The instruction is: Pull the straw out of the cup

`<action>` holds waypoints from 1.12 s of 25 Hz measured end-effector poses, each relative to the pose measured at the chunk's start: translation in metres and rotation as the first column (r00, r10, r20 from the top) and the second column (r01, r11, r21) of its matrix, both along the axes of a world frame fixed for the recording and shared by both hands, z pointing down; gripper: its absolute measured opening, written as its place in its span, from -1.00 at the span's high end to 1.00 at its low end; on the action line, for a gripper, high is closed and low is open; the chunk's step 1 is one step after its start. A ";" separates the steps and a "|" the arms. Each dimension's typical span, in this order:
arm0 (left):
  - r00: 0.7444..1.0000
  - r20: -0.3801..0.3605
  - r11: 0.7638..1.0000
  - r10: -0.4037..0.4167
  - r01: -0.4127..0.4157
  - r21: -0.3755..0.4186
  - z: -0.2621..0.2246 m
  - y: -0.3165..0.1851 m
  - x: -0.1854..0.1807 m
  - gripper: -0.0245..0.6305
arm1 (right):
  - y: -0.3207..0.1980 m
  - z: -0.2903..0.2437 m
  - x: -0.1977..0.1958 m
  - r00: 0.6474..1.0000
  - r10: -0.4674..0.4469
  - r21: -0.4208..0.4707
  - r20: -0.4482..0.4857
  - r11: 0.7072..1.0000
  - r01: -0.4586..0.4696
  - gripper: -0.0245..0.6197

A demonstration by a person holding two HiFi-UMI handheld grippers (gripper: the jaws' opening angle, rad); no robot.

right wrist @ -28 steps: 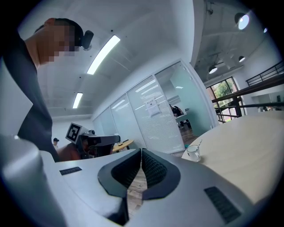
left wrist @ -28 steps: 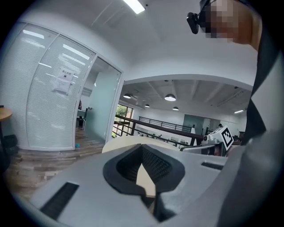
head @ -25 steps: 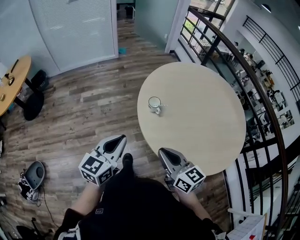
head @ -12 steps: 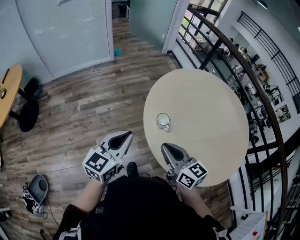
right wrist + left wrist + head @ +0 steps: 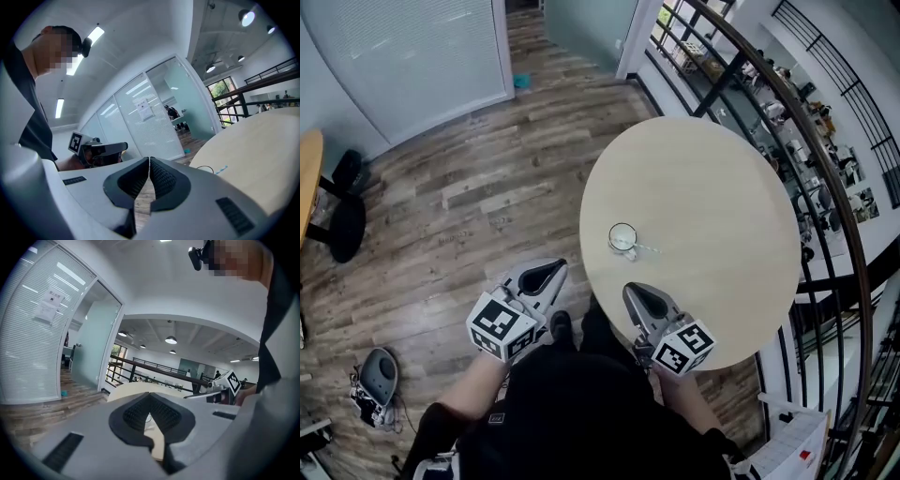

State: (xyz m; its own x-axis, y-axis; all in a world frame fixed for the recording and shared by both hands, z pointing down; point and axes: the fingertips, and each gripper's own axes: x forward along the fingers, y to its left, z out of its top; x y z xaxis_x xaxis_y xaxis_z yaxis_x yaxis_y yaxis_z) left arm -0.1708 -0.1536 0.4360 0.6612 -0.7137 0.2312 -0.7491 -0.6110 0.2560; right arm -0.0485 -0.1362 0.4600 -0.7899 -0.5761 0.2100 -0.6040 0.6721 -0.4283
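Note:
A small white cup (image 5: pixel 622 236) stands on the near left part of the round beige table (image 5: pixel 712 169), and a thin straw (image 5: pixel 645 248) pokes out of it to the right. In the right gripper view the cup's rim (image 5: pixel 212 168) and the bluish straw (image 5: pixel 221 168) show low over the table edge. My left gripper (image 5: pixel 551 269) hangs over the wooden floor just left of the table, its jaws shut and empty (image 5: pixel 150 397). My right gripper (image 5: pixel 630 291) sits at the table's near edge, a short way before the cup, shut with nothing in it (image 5: pixel 149 160).
A dark curved railing (image 5: pixel 811 159) runs behind and to the right of the table, with a lower level beyond it. Glass office walls (image 5: pixel 403 56) stand at the far left. A black chair base (image 5: pixel 342 220) and a grey bag (image 5: pixel 373 375) are on the floor at left.
Both grippers have moved forward toward the table. The cup now lies closer to the right gripper's tip. Both pairs of jaws have stayed shut.

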 end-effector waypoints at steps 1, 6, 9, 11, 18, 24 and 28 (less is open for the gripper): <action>1.000 0.005 1.000 0.004 -0.004 -0.008 0.005 -0.003 0.003 0.91 | -0.005 0.004 0.004 1.000 0.005 -0.002 -0.004 1.000 -0.005 0.85; 0.999 0.021 0.997 0.037 -0.035 -0.065 0.032 -0.027 0.018 0.91 | -0.037 0.024 0.014 1.000 0.021 -0.015 -0.008 1.000 -0.022 0.85; 0.997 0.034 0.994 0.066 -0.062 -0.094 0.049 -0.040 0.030 0.91 | -0.052 0.035 0.022 0.999 0.035 -0.022 -0.016 0.999 -0.035 0.85; 0.996 0.034 0.991 0.084 -0.080 -0.105 0.057 -0.049 0.037 0.91 | -0.058 0.042 0.027 0.999 0.042 -0.038 -0.014 0.998 -0.042 0.85; 0.988 0.087 0.987 0.129 -0.120 -0.105 0.079 -0.073 0.059 0.91 | -0.076 0.069 0.043 0.997 0.073 -0.038 -0.038 0.996 -0.074 0.85; 0.982 0.089 0.978 0.166 -0.153 -0.140 0.103 -0.077 0.072 0.91 | -0.083 0.092 0.044 0.996 0.089 -0.093 0.000 0.992 -0.088 0.85; 0.980 0.090 0.974 0.178 -0.163 -0.154 0.122 -0.083 0.081 0.91 | -0.089 0.109 0.050 0.995 0.097 -0.109 0.005 0.989 -0.096 0.84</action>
